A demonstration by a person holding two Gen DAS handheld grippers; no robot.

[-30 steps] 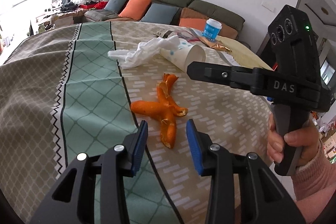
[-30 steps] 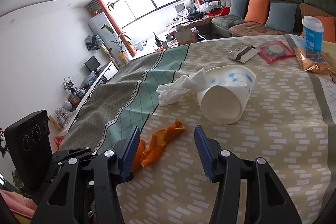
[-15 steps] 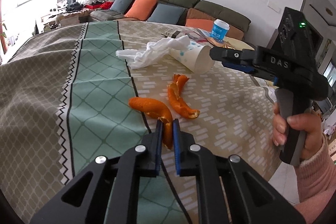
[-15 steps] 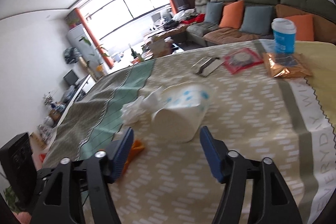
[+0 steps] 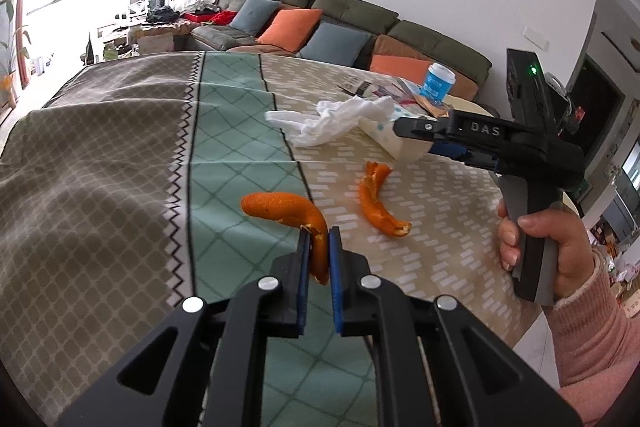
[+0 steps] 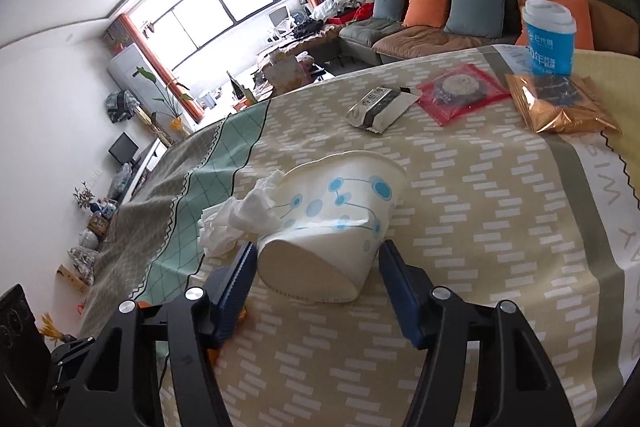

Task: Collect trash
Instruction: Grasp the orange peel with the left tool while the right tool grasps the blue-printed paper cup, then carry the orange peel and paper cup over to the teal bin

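My left gripper point(image 5: 319, 239) is shut on one end of a curved orange peel point(image 5: 280, 207), which sticks out to the left over the green stripe of the tablecloth. A second peel piece point(image 5: 378, 203) lies loose to its right. A white paper cup point(image 6: 332, 227) with blue dots lies on its side, with a crumpled white tissue point(image 6: 240, 215) against it. My right gripper point(image 6: 314, 259) straddles the cup's base and its jaws are closing, with narrow gaps still showing at both pads. A hand in a pink sleeve holds it point(image 5: 416, 135) in the left wrist view.
At the table's far end stand a blue lidded cup point(image 6: 548, 35), a golden packet point(image 6: 560, 103), a red packet point(image 6: 460, 91) and a grey-black wrapper point(image 6: 380, 105). A sofa point(image 6: 440, 7) with cushions is behind. The table edge drops off at the right point(image 5: 520, 327).
My left gripper closed on the peel, and the two peel pieces now lie apart. My right gripper moved forward until its fingers came either side of the paper cup.
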